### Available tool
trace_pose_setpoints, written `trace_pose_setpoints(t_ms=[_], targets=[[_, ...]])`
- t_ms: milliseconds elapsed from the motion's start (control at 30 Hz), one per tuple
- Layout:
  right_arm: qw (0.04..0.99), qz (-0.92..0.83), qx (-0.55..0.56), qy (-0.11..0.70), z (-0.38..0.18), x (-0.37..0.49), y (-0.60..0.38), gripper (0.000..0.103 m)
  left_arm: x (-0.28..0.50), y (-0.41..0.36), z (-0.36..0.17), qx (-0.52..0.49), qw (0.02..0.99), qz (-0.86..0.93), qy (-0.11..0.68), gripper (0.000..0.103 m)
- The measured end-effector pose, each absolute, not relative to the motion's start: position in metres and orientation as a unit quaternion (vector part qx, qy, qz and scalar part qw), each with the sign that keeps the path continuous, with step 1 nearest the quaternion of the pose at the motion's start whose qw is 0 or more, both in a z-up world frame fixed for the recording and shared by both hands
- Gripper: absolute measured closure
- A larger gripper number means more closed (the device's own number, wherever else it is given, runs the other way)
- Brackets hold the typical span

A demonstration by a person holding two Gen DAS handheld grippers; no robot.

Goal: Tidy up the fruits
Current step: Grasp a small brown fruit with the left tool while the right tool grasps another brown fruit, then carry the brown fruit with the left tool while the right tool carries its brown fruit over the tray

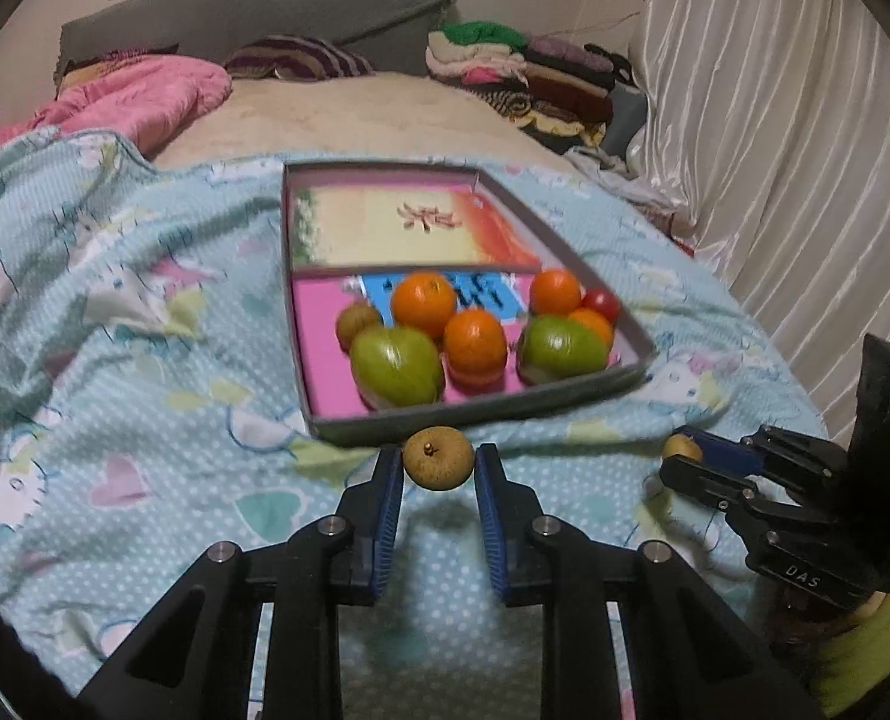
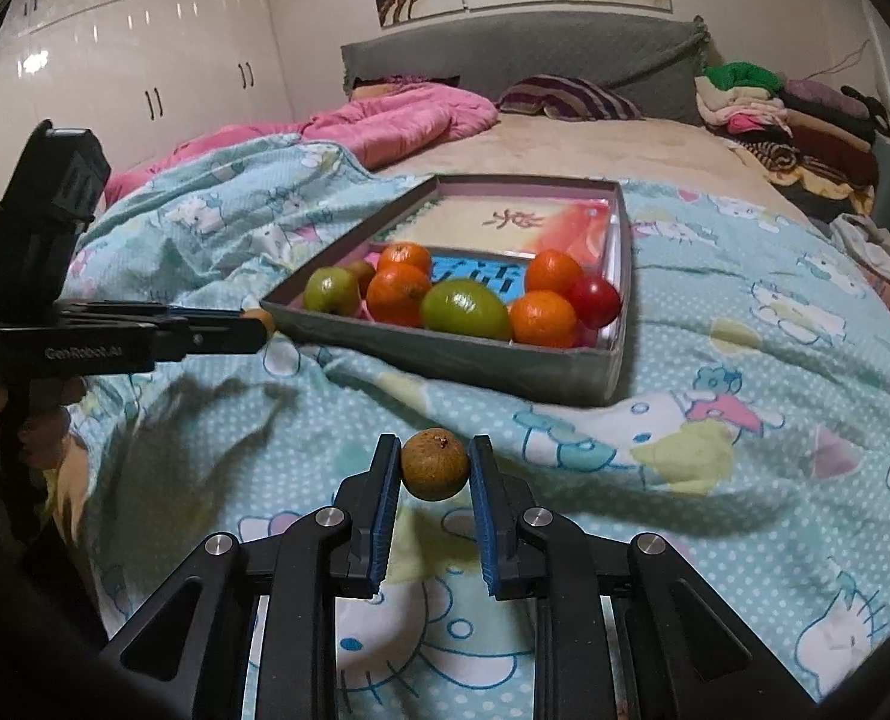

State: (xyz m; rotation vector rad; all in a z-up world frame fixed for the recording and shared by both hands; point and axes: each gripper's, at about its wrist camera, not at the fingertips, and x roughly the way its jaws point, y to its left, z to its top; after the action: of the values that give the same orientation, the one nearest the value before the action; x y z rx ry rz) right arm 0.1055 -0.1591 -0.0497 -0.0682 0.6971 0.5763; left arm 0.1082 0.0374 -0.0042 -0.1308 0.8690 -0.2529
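Note:
My left gripper is shut on a small brown round fruit, held just above the bedspread in front of the grey tray. My right gripper is shut on a second small brown fruit, to the right of the left one. In the left wrist view the right gripper shows at the right edge with its fruit. The tray's near compartment holds oranges, two green fruits, a red tomato and a brown fruit. The far compartment holds no fruit.
The tray lies on a light blue cartoon-print bedspread with folds around it. A pink quilt lies at the back left and a pile of clothes at the back right. A white curtain hangs on the right.

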Motion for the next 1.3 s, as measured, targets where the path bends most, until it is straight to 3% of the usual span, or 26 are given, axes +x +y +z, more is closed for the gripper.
trace_pose_setpoints(t_ms=[667,1300], targets=[[0.924,0.233,-0.015,0.304,-0.008,0.147,-0.182,0.080,0.156,0.047,0.026,-0.065,0.904,-0.113,0.406,0.078],[0.922,0.218,-0.018,0.321,-0.015,0.178,-0.180,0.080,0.194,0.027,-0.001,-0.049,0.892,-0.130,0.429,0.078]])
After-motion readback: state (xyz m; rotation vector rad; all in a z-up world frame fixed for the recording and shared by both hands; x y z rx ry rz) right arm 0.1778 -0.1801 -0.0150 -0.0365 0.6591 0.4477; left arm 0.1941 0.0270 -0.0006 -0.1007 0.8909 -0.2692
